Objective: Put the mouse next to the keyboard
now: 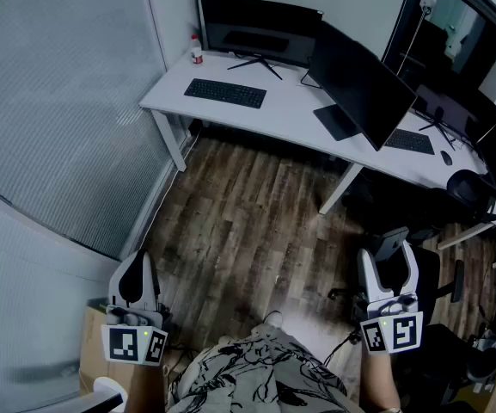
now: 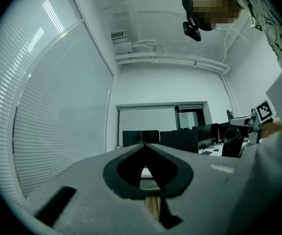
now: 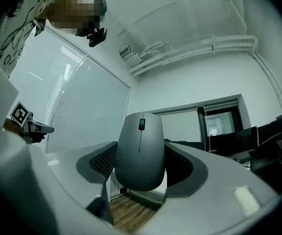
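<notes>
Where right gripper (image 1: 388, 274) clamps: smooth rounded grey mouse (image 3: 141, 151)
Left gripper (image 2: 144, 144): closed, empty
Ahead: flat black keyboard (image 1: 225, 92), white table (image 1: 295, 110)

Pretty dim overall, with a cool bluish cast. The blinds (image 1: 50, 101) glow softly and show bright streaks in the left gripper view. The white bench (image 1: 290, 106) catches light while the wood floor (image 1: 248, 222) stays dark. Both gripper views are heavy fisheye, with black corners and bowed walls. The mouse (image 3: 140, 151) is evenly lit, no glare.
</notes>
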{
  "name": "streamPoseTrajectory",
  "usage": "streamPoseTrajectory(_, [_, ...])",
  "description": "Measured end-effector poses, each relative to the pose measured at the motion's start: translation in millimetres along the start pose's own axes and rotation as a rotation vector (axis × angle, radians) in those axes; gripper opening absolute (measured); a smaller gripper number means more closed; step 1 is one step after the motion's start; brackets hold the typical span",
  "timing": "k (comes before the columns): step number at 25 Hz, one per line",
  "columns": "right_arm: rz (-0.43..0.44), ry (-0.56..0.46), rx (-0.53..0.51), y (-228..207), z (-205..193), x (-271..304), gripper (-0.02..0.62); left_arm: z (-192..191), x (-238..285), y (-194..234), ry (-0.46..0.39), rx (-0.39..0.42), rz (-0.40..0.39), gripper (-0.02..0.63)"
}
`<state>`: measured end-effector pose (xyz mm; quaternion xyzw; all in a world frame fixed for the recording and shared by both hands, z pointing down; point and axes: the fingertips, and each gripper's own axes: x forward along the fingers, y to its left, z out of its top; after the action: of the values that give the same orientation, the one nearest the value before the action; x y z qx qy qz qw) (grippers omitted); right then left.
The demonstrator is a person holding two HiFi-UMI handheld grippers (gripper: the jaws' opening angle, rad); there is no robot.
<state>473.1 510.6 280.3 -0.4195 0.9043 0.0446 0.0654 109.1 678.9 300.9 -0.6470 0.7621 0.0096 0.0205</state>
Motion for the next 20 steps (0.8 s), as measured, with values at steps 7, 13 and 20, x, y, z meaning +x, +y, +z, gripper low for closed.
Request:
streamPoseTrajectory(7, [0.012, -0.001, 0.001, -12.1, -4.7, 0.2, 0.304, -2.2, 3.8, -10.9, -0.001, 0.002, 0.012, -0.003])
streamPoseTrajectory(13, [0.021, 0.007, 0.003, -20.7, -10.3, 0.1, 0.304, -4.2, 6.0, -20.5, 0.004, 0.006, 0.020, -0.003])
streamPoseTrajectory(20, [0.024, -0.026, -0.019, -33.7, -8.3, 3.7, 0.305, -6.1, 17.1, -32.8, 0.010, 0.013, 0.032, -0.003])
